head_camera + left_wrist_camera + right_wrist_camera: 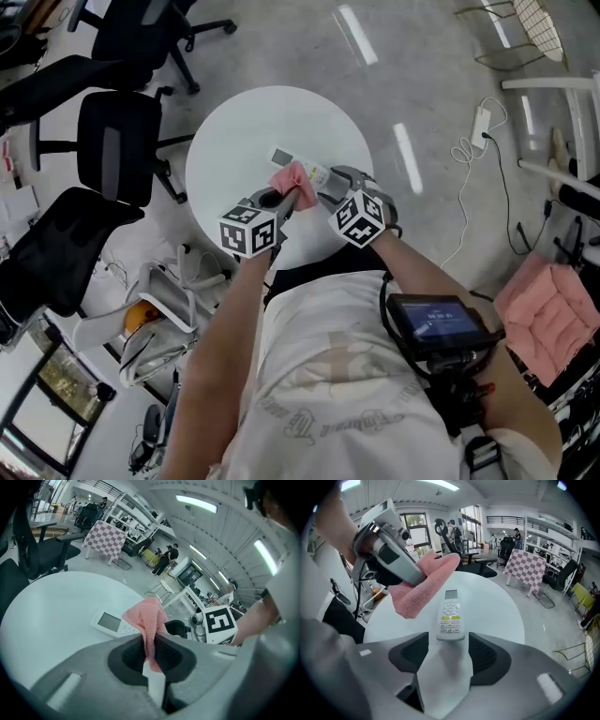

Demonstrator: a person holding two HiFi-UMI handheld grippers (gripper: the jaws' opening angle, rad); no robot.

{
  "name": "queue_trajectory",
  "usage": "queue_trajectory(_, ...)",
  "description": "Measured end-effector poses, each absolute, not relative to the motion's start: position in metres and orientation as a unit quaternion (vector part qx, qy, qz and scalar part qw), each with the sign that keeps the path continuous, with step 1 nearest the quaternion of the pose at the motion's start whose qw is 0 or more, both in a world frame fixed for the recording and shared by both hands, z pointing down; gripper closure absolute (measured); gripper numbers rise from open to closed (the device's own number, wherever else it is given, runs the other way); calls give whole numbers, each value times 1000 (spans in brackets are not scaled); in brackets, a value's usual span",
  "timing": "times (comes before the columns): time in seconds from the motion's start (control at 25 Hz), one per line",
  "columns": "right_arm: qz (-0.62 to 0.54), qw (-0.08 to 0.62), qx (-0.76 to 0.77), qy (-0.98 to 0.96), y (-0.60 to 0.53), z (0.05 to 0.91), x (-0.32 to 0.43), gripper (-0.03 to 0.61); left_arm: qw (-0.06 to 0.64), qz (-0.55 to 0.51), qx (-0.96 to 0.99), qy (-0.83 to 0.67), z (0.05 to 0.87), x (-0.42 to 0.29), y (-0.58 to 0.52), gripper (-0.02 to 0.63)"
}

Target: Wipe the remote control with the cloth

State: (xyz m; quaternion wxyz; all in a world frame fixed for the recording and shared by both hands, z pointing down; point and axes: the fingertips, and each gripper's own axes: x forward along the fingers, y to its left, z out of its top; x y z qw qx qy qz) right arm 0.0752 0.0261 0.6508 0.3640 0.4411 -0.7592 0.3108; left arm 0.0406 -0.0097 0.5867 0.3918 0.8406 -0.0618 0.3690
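Shirt point(328, 394) print and remote control point(450, 616) labels are unreadable

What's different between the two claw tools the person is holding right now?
The left gripper has its jaws closed on a pink cloth; the right gripper has its jaws wide apart, gripping nothing. The left gripper holds the cloth beside the remote control; the right gripper is lined up with the remote's near end, pads not pressing it. Both are angled down at the white table.
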Motion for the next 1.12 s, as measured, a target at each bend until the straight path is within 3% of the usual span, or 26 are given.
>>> queue_trajectory(0.28, 289, 379, 444, -759, 26, 650, 69, 365, 382, 391, 836, -48, 584, 54, -13, 594)
queue_trajectory(0.8, 255, 395, 428, -772, 25, 646, 64, 371, 310, 507, 803, 51, 619, 92, 19, 594)
queue_trajectory(1.12, 276, 389, 435, -764, 24, 646, 63, 373, 260, 539, 801, 25, 625, 81, 6, 595)
